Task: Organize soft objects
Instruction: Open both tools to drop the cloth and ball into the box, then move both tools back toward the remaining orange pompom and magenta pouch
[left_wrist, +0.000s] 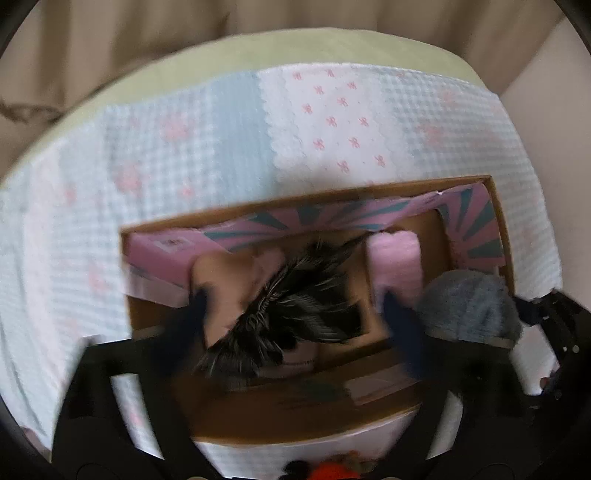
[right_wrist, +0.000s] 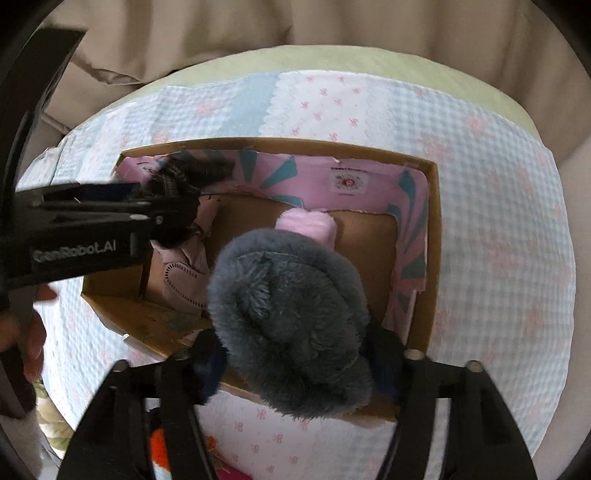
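An open cardboard box (left_wrist: 500, 236) (right_wrist: 434, 236) with pink and teal lining sits on a round table. My left gripper (left_wrist: 295, 314) hangs over it with its fingers wide apart; a dark furry item with pale pink parts (left_wrist: 288, 306) (right_wrist: 181, 192) lies between and below them, in the box. My right gripper (right_wrist: 299, 365) is shut on a grey-blue fluffy soft object (right_wrist: 291, 321) (left_wrist: 469, 306), held above the box's near edge. A pink fluffy item (left_wrist: 397, 258) (right_wrist: 306, 225) lies inside the box.
A blue and white gingham cloth with pink bows (left_wrist: 325, 122) (right_wrist: 498, 229) covers the table, beige curtains (right_wrist: 295, 29) behind. An orange-red item (left_wrist: 328, 472) (right_wrist: 159, 450) lies near the table's front edge.
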